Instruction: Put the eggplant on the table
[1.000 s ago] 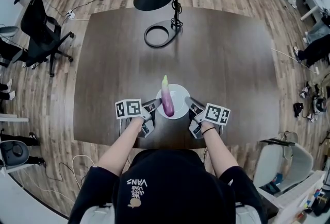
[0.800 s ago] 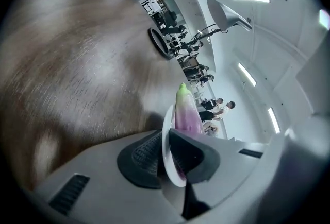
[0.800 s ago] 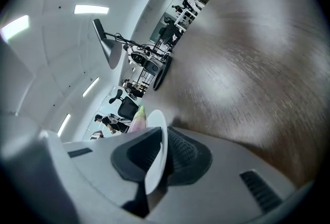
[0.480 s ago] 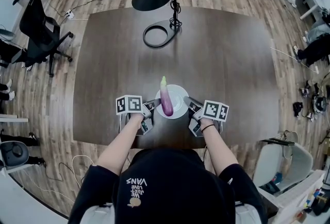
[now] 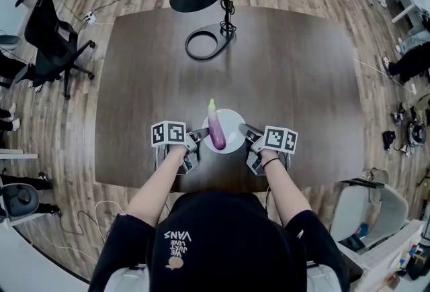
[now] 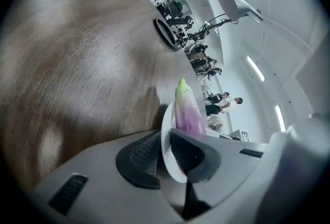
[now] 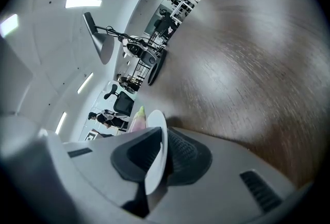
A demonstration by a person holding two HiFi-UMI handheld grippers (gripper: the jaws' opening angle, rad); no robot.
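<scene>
Item: eggplant (image 5: pixel 216 129), lying on plate (image 5: pixel 234 125), mid near edge of tabletop (image 5: pixel 289 69). Left gripper (image 5: pixel 199 136), right gripper (image 5: pixel 246 131): each clamped on opposite plate rims. Handling: hold both level; tilt likely rolls it.

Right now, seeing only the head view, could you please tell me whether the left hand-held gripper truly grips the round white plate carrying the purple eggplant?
Observer: Yes, the left gripper view shows the left hand-held gripper shut on the rim of the round white plate, one ribbed pad on each face.
Operator: Thank you; and the right one?
Observer: The right hand-held gripper is shut on the rim too, with the plate edge-on between its pads.
</scene>
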